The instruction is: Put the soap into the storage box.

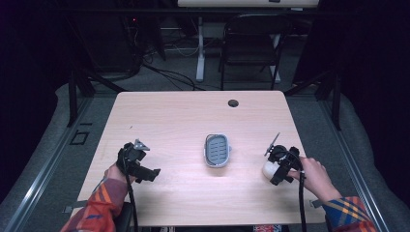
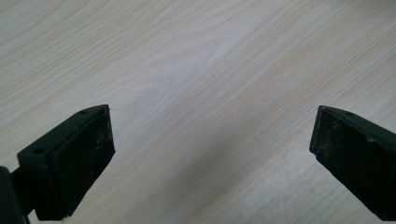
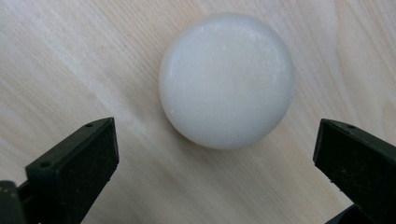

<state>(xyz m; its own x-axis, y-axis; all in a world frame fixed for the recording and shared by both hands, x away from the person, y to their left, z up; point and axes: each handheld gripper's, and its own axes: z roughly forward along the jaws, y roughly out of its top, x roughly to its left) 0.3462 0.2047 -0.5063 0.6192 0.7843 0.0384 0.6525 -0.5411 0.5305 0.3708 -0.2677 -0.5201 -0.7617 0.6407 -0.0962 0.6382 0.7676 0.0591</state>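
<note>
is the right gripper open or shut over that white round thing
Open. The right gripper holds its fingers wide apart, not touching the white round bar lying on the table.

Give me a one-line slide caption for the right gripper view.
Right gripper, jaws wide open, poised over a round white soap bar lying on the wooden table.

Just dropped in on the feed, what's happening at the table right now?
A person holds a gripper in each hand at a wooden table. The right gripper hovers with jaws wide open just short of a round white soap bar, not touching it yet. A grey soap dish sits empty mid-table, likely where the bar is headed. The left gripper is open over bare wood at the left.
</note>
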